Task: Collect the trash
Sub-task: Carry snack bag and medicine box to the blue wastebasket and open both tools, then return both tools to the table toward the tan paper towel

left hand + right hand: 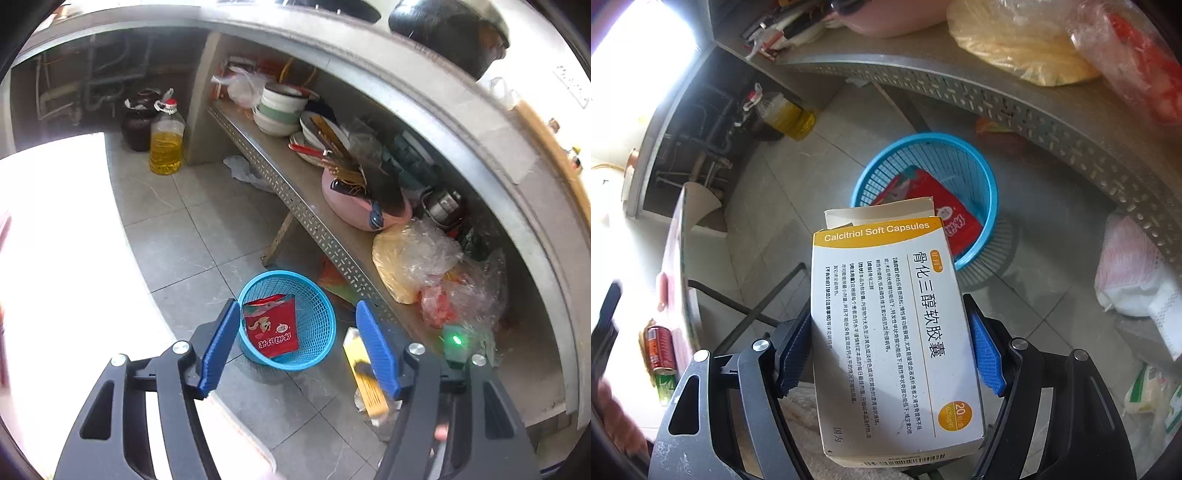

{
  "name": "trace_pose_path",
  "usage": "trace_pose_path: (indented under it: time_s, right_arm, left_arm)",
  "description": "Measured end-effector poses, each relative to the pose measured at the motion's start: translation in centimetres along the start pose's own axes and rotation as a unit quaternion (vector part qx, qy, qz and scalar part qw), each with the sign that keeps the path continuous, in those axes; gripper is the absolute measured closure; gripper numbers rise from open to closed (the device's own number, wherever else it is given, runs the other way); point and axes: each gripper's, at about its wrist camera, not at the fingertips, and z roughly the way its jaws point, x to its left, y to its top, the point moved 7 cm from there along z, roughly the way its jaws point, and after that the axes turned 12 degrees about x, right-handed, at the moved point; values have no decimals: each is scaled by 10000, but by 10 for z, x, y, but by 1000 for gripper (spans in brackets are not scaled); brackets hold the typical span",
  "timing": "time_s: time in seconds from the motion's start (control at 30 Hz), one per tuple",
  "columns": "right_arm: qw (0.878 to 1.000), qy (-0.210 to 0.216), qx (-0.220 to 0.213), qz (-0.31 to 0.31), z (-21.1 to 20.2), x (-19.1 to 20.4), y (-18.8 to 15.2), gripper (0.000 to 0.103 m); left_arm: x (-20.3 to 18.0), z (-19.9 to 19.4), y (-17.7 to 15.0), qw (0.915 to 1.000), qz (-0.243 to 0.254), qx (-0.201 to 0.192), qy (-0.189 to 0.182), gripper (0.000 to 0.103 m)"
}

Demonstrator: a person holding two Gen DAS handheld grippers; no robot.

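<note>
Under the shelf (295, 192), on the floor, the blue basket (979, 177) already holds a red packet (273, 325). Left tongs (299, 347) hang wide and empty; right tongs (890, 350) clamp the medicine box (886, 332) short of the rim, so an early release could drop it beside the basket.

The medicine box (897, 332) reads "Calcitriol Soft Capsules", with "骨化三醇软胶囊" down its face and "20" in an orange circle; the red packet's (955, 221) print is illegible.

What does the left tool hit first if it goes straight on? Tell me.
Probably the blue basket with the red packet inside; it lies between the left tool's open tips, though depth is unclear.
</note>
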Motion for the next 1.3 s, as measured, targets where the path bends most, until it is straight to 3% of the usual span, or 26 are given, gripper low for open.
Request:
trace_pose_path:
  time_s: [0.27,0.3,0.33,0.5,0.7,0.93,1.3]
  right_arm:
    - [9957,-511,-336,-692,8,49,64,32]
    - [9940,-622,-383,-814,12,57,74,26]
    - [9914,-856,-401,-910,20,61,84,16]
    - [9783,-1745,-390,-1046,53,56,100,14]
    - [9864,-1426,-134,-811,61,31,58,14]
    - [9909,-1163,-51,-680,42,17,5,14]
    - [9863,-751,-624,-1333,-12,77,-9,14]
  left_arm:
    - [40,-63,-54,9990,-249,-311,225,36]
    - [45,-68,-61,9986,-300,-338,286,35]
    - [51,-72,-69,9982,-354,-347,345,35]
    - [73,-81,-96,9964,-648,-336,426,35]
    - [84,-82,-103,9963,-732,-285,350,35]
    - [83,-85,-101,9968,-641,-389,261,33]
    - [93,-104,-106,9937,-900,-595,294,32]
